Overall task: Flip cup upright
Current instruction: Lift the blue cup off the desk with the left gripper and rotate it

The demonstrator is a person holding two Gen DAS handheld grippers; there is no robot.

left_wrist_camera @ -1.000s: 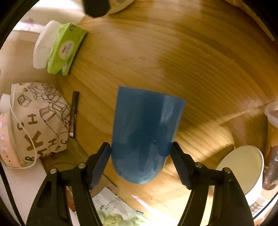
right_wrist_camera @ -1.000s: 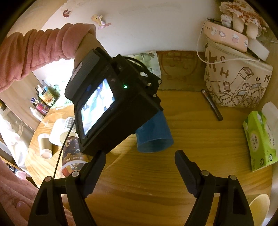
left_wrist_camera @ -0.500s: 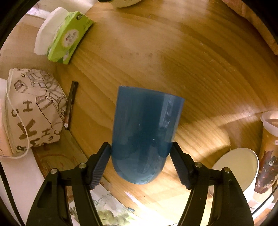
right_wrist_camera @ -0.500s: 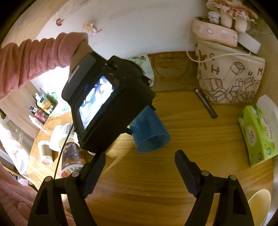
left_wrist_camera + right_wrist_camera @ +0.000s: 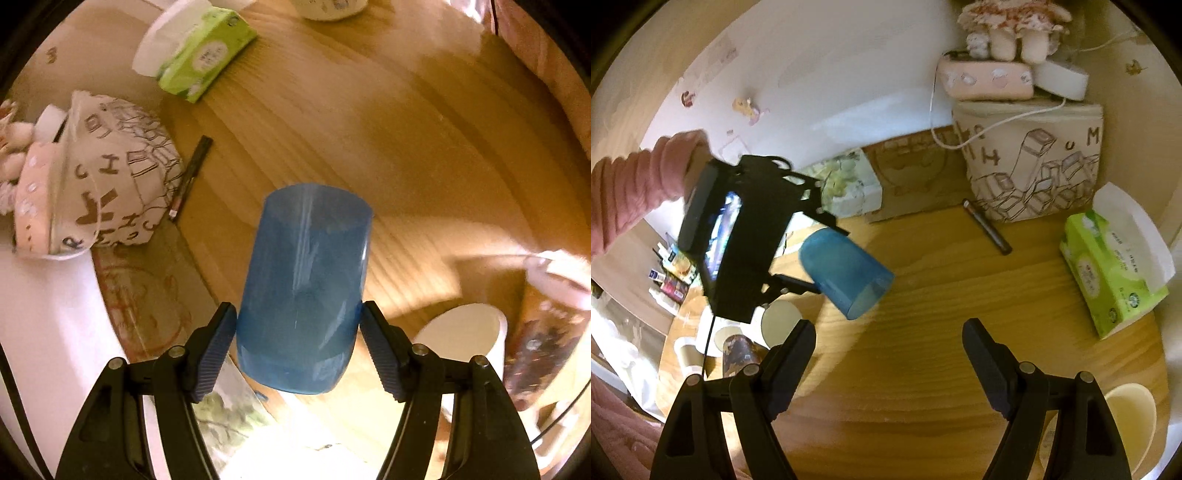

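My left gripper (image 5: 297, 341) is shut on a blue plastic cup (image 5: 304, 288), gripping it near its closed base. The cup is held in the air above the wooden table (image 5: 388, 122), its open rim pointing away from the camera. In the right wrist view the cup (image 5: 846, 271) lies tilted, with its open mouth facing right and slightly down, held by the left gripper device (image 5: 746, 236) and a pink-sleeved arm. My right gripper (image 5: 888, 356) is open and empty, low over the table, in front of and below the cup.
A green tissue pack (image 5: 1108, 266), a patterned bag (image 5: 1034, 162) and a dark pen (image 5: 986, 227) lie at the table's far side. A cream cup (image 5: 1130, 417) stands at the front right. A white cup (image 5: 465, 332) and a printed cup (image 5: 543, 321) stand near the left gripper.
The left gripper has lifted the cup and rotated it from mouth-down towards horizontal. The right gripper has stayed open and drawn back a little.
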